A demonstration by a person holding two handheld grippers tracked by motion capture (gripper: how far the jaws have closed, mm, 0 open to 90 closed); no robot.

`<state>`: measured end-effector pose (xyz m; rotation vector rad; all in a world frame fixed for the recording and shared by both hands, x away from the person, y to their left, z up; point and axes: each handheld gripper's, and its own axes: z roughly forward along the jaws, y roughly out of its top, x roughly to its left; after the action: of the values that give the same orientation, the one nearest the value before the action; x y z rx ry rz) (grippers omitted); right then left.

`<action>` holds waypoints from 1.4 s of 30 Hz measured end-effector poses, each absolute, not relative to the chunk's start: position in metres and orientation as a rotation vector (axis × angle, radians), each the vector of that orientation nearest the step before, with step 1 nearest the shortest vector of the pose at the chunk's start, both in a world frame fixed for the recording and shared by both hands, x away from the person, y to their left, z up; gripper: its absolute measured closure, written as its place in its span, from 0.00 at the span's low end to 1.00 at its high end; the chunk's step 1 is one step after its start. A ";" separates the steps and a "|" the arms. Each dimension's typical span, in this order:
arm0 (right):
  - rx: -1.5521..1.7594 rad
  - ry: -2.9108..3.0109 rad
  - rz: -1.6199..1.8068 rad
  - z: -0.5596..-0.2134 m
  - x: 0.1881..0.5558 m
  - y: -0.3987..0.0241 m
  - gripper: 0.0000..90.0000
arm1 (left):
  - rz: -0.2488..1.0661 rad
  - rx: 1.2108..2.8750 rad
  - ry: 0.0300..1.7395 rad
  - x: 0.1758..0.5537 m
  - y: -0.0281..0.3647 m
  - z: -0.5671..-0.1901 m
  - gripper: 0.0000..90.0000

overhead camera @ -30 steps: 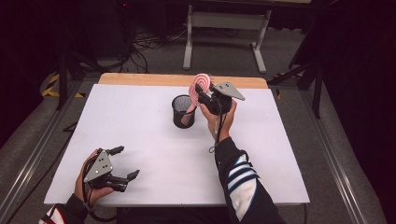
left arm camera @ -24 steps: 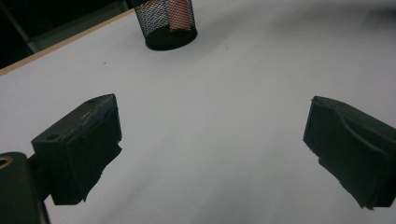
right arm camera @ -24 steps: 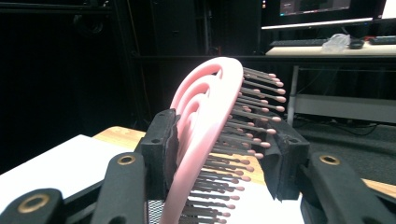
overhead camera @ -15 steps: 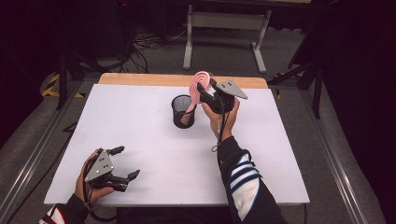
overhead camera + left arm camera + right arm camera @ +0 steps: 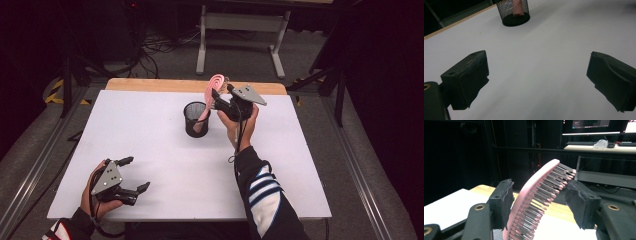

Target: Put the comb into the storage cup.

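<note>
White tabletop (image 5: 165, 155) with a wooden strip along its far edge sits in a dark room; behind it I see a pale stand on the grey floor and loose cables; a desk with a lit monitor shows far back in my right gripper view.

Near the far middle of the table stands a black mesh cup (image 5: 196, 119), upright; a pink hairbrush (image 5: 210, 92) has its handle down in the cup and its head leaning out over the rim toward my right gripper (image 5: 220, 100); in the left gripper view the cup (image 5: 513, 11) shows at the top with the pink handle (image 5: 517, 7) visible through the mesh.

My right gripper sits level at the brush's head, jaws either side of it; they have just been opening, with the brush between them; in the right gripper view (image 5: 537, 202) the brush's pink back (image 5: 534, 182) lies against or just beside the left pad and the bristle tips stand clear of the right pad, so I call the brush released.

My left gripper (image 5: 134, 175) rests at the near left of the table, well apart from the cup; its jaws stand wide over bare white surface (image 5: 536, 75), holding nothing.
</note>
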<state>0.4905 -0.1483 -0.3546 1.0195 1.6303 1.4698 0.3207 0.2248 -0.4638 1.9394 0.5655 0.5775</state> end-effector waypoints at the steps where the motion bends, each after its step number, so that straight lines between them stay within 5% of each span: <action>1: 1.018 1.630 1.465 -0.354 0.490 -0.148 0.44 | 0.577 1.942 0.566 0.321 0.225 -0.464 0.06; 42: 0.939 1.644 1.411 -0.338 0.470 -0.151 0.36 | 0.602 1.934 0.576 0.320 0.226 -0.462 0.05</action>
<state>0.4702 -0.1514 -0.3384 0.9393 1.6444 1.4108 0.3204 0.2255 -0.4622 1.9336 0.5756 0.6024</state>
